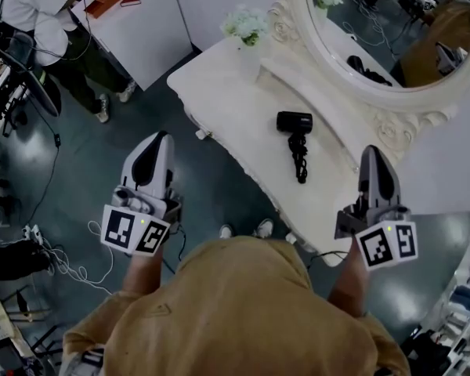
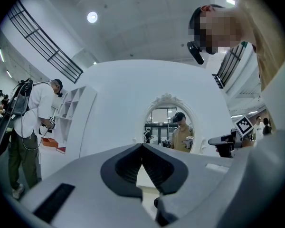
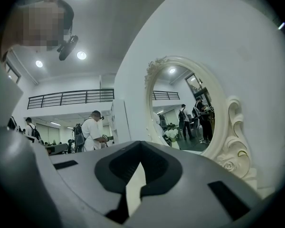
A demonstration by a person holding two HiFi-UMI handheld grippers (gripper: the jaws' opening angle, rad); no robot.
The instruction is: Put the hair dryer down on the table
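Already the task looks done, judging by how things lie. At the far left the left gripper (image 1: 163,137) hangs off the table's near edge, over the floor. Its own view shows the jaws pressed together at the tip (image 2: 142,147) with nothing between them.

Further right, the flowers (image 1: 247,23) stand at the back corner of the table (image 1: 219,92). The dryer (image 1: 294,122) lies flat on the tabletop about midway across, well in from the near edge. Its cord (image 1: 299,163) trails in a dark bundle toward the person. The mirror (image 1: 376,30) rises behind it.

At the right, the right gripper (image 1: 374,152) hovers over the table's near right end, apart from the dryer and touching nothing. Its jaws are likewise closed on each other and empty (image 3: 139,146).

To finish well, I would say:

- Neither gripper needs to reach back in, since the dryer sits stable on its side and seems unlikely to roll.
- The one thing to mind is the cord, which points toward the person. Any move of the right gripper should pass clear of it so it does not snag and drag the dryer toward the edge.
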